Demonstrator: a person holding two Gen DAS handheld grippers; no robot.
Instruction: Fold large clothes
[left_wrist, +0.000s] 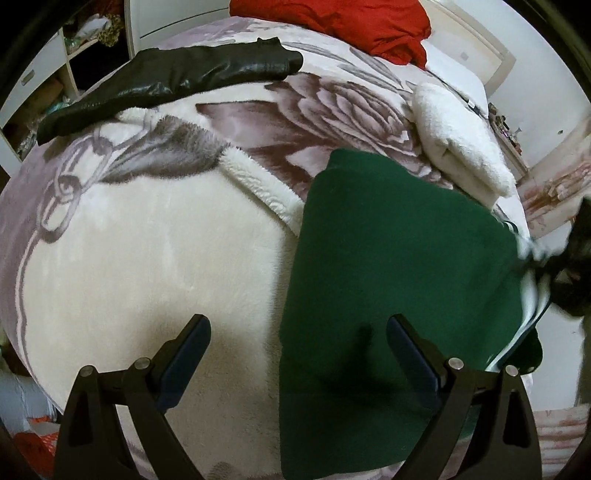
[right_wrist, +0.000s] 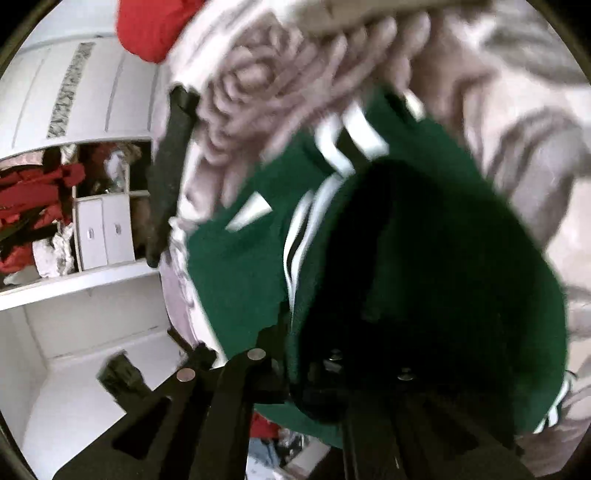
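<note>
A dark green garment with white stripes (left_wrist: 399, 280) lies partly folded on the floral blanket (left_wrist: 147, 251) of a bed. My left gripper (left_wrist: 298, 354) is open and empty, hovering over the garment's left edge near its lower corner. In the right wrist view, blurred by motion, my right gripper (right_wrist: 295, 354) is shut on the green garment (right_wrist: 424, 258), and the cloth drapes over its fingers and hides the tips. The right gripper shows as a dark blur at the garment's right edge in the left wrist view (left_wrist: 569, 266).
A black shiny garment (left_wrist: 166, 85) lies at the bed's far left. A red garment (left_wrist: 351, 22) lies at the far end. A folded white fleece (left_wrist: 461, 140) sits to the right. Open white shelves with clothes (right_wrist: 74, 206) stand beside the bed.
</note>
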